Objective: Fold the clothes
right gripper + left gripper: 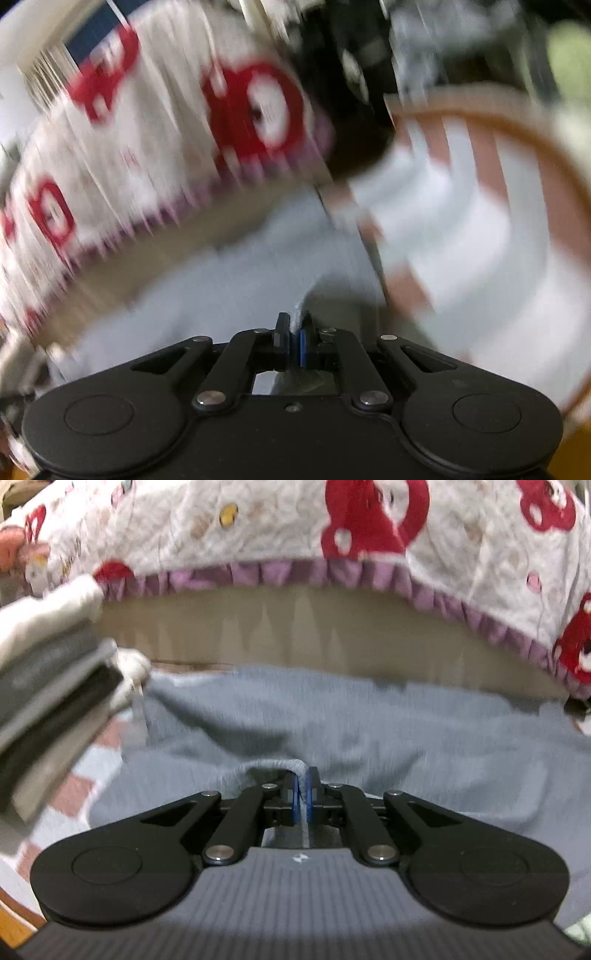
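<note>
A grey-blue garment [332, 720] lies spread across the surface ahead of me. My left gripper [303, 775] is shut on a raised fold of its near edge, with cloth pinched between the blue pads. In the blurred right wrist view the same pale blue garment [221, 288] stretches forward. My right gripper [293, 321] is shut on a thin edge of it, which sticks up between the fingertips. At the left of the left wrist view a blurred grey and black device [55, 709] is held in a white-gloved hand [133, 664] at the garment's corner.
A white cover with red prints and a purple frill [258, 524] hangs behind the garment, also seen as the cover [166, 147]. A pink and white checked cloth [74, 794] lies under the garment and reaches a brown rounded table rim [535, 147]. Dark clutter [351, 74] sits beyond.
</note>
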Tool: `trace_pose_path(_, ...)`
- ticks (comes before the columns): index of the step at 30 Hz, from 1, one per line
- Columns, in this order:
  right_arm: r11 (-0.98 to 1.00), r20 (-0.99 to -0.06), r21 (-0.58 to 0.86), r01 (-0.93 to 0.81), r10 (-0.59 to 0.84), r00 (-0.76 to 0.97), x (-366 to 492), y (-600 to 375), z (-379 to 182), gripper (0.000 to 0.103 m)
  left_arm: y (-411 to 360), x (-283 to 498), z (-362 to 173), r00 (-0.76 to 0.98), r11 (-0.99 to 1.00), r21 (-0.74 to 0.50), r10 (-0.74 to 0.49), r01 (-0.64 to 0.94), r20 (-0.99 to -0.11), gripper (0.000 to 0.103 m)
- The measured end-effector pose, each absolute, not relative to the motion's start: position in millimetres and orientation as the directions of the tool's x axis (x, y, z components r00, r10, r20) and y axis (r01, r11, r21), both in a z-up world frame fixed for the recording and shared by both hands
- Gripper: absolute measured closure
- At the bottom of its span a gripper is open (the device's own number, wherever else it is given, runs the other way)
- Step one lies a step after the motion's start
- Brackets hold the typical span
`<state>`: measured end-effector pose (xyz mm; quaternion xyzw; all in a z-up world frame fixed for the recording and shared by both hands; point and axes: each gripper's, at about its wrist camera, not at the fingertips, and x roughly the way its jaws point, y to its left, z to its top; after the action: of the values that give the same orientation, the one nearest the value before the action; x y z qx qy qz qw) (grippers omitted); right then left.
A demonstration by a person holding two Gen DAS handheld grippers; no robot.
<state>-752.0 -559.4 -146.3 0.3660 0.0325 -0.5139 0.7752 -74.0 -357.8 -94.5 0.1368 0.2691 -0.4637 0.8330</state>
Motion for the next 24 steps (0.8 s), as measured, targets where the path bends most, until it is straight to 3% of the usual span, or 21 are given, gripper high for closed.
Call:
trace_pose_path(3,0.335,-0.236,0.551,0.764,-0.816,0.528,-767.8,-555.0,-90.5,0.096,-327.0,-95.8,-64.0,0.494,0.530,0.085,-0.703,0.844,-0.511,0.100)
trace_pose_path(5,0.413,-0.125,0.548,0.727,-0.819,0.560,-780.5,-539.0,-72.6,0.096,-292.0,-101.2,-53.0,0.500,0.554,0.032,-0.724,0.832,-0.476,0.100)
trace_pose_path(7,0.430,-0.106,0.510,0.745,-0.828,0.550,-791.5,-520.3,-73.5,0.097,-259.1,-104.9,-50.0,0.491,0.572,-0.037,-0.734,0.819,-0.470,0.100)
trace_pose_path(9,0.366,-0.219,0.433,0.824,-0.844,0.490,-790.7,-502.3,-97.8,0.097,-239.8,-114.2,-69.4,0.452,0.556,-0.035,-0.709,0.830,-0.542,0.100)
trace_pose_path(11,0.280,-0.390,0.391,0.877,-0.813,0.433,-785.3,-496.6,-131.4,0.097,-221.7,-123.4,-89.8,0.412,0.542,-0.033,-0.676,0.840,-0.611,0.101)
trace_pose_path(14,0.167,-0.633,0.309,0.936,-0.699,0.334,-774.9,-498.4,-177.1,0.097,-218.6,-125.2,-129.4,0.348,0.557,-0.057,-0.593,0.829,-0.726,0.102)
trace_pose_path(16,0.121,-0.739,0.247,0.962,-0.619,0.267,-769.3,-504.8,-195.6,0.097,-223.4,-115.4,-145.2,0.295,0.585,-0.107,-0.548,0.804,-0.782,0.102)
trace_pose_path(18,0.065,-0.800,0.220,0.973,-0.560,0.218,-765.6,-508.7,-206.9,0.096,-226.7,-105.7,-154.7,0.261,0.625,-0.148,-0.513,0.767,-0.818,0.099)
trace_pose_path(22,-0.003,-0.824,0.218,0.976,-0.536,0.183,-766.7,-504.4,-210.9,0.095,-230.3,-93.7,-154.4,0.234,0.664,-0.210,-0.514,0.718,-0.825,0.097)
trace_pose_path(24,-0.030,-0.831,0.224,0.974,-0.527,0.175,-768.5,-502.4,-211.7,0.090,-233.0,-88.6,-152.8,0.219,0.676,-0.247,-0.525,0.694,-0.822,0.089)
